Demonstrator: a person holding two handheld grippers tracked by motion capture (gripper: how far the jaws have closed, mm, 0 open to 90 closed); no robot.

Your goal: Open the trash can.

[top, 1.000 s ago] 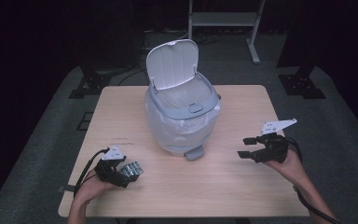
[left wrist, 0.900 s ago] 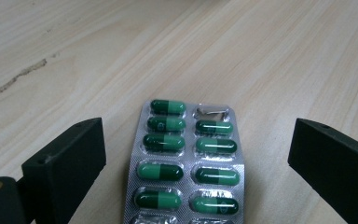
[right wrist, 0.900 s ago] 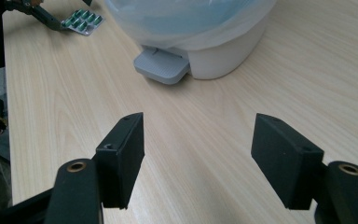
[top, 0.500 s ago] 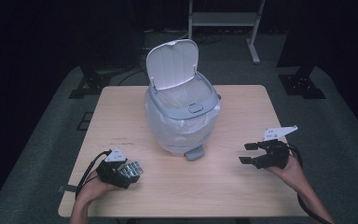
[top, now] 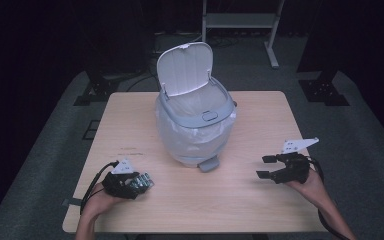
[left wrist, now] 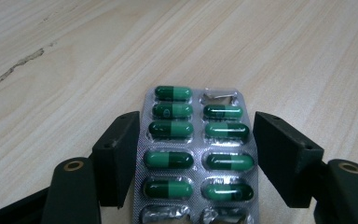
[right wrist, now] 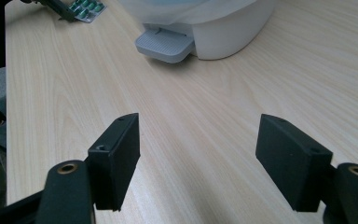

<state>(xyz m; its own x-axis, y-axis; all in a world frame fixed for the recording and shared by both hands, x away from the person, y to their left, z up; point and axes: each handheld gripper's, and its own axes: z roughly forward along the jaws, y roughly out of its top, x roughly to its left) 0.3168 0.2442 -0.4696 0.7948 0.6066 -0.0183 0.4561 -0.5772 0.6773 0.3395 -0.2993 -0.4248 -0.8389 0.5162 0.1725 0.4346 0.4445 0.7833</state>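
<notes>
From above, my left gripper sits low at the near left part of the table. The pill sheet lies flat on the wood there, between its jaws. My right gripper is well apart, at the near right, with its jaws spread and nothing in them. The white bin stands in the middle with its lid up. A clear bag lines it, and I cannot see anything inside.

In the left gripper view, the jaws have just been closing in on the pill sheet. The left jaw looks like it is at the sheet's edge. The right one still has a small gap, so I am not pinching it yet. Most pockets hold green pills; a few are popped and empty. The sheet is thin and flat. I think the jaws could slide over it, bend it, or push it away.

In the right gripper view, my jaws are wide with bare wood between them. The bin's foot pedal is ahead, and the pill sheet is far off.
</notes>
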